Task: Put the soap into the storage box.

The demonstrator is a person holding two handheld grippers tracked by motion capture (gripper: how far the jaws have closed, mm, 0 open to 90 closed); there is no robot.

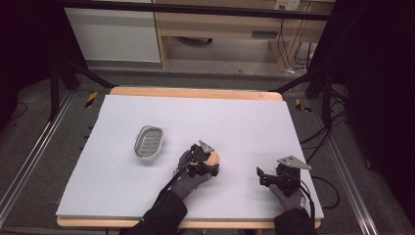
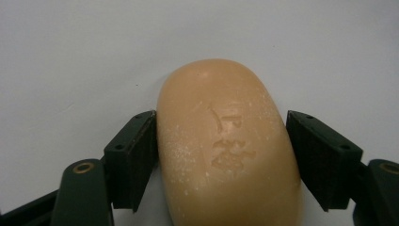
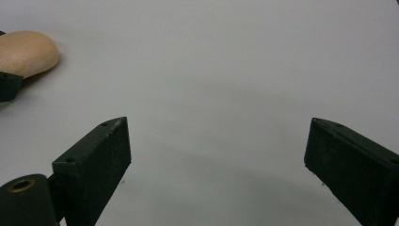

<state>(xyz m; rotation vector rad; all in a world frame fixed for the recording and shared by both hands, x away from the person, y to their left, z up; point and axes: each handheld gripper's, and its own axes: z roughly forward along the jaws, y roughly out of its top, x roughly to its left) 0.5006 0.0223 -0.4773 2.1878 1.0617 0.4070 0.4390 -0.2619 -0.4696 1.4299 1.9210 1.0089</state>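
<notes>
White table under you, soap dish sitting far left of centre. Your left gripper straddles the soap mid-table, one jaw touching its side, the other just beside it with a sliver of gap, so no squeeze shows. Your right gripper hangs low with jaws wide, well apart from the soap, nothing between them.
</notes>
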